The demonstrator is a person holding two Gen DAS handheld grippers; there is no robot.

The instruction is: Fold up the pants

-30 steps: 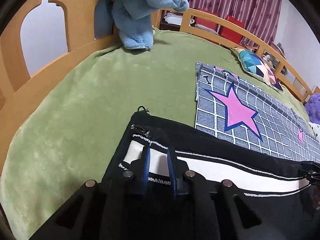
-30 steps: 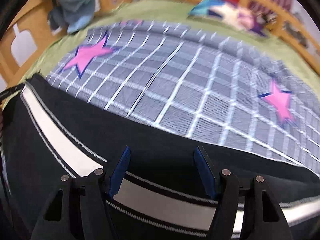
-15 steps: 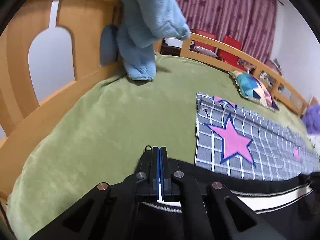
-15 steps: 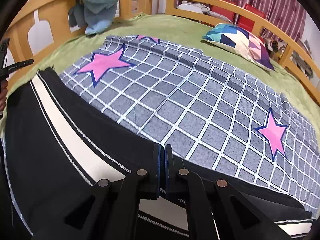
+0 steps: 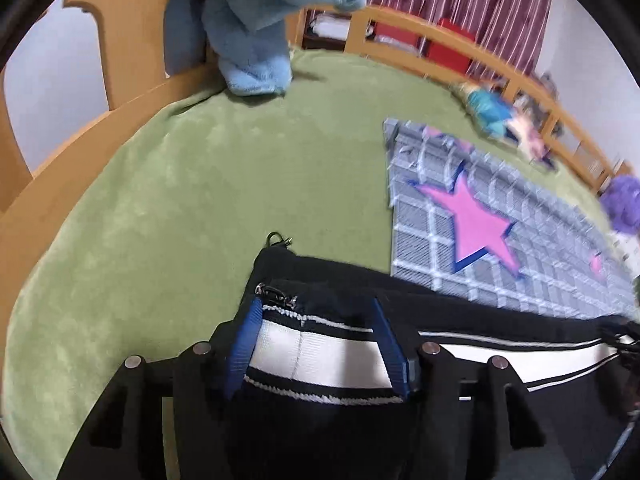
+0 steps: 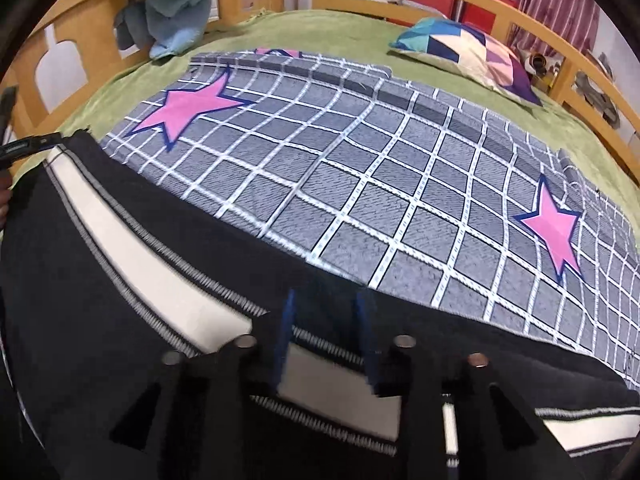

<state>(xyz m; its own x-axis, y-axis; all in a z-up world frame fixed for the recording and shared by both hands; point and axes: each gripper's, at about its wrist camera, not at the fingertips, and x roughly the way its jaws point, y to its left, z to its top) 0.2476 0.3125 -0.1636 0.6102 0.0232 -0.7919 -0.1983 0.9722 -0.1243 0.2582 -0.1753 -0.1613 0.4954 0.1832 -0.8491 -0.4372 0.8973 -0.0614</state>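
Note:
Black pants [image 5: 340,280] with a broad white side stripe lie flat along the near edge of the green bed cover [image 5: 192,200]. A zipped hem end with a small metal pull points toward the headboard. My left gripper [image 5: 316,305] hangs over that hem end; its jaws are opening, the stripe lies between the blue fingers [image 5: 246,332] and the pads do not press on it. My right gripper [image 6: 326,298] is further along the same pants [image 6: 120,280]. Its jaws are opening too, astride the black edge and stripe without pinching them.
A grey checked blanket [image 6: 360,184] with pink stars is spread just beyond the pants. A blue plush toy [image 5: 256,32] leans on the wooden bed rail [image 5: 132,40]. A patterned pillow [image 6: 468,52] lies at the far side, a purple plush [image 5: 622,204] at the right.
Half a second ago both grippers were shut on the pants; now both have let go and stand apart over the cloth. The left view has tipped back toward the hem.

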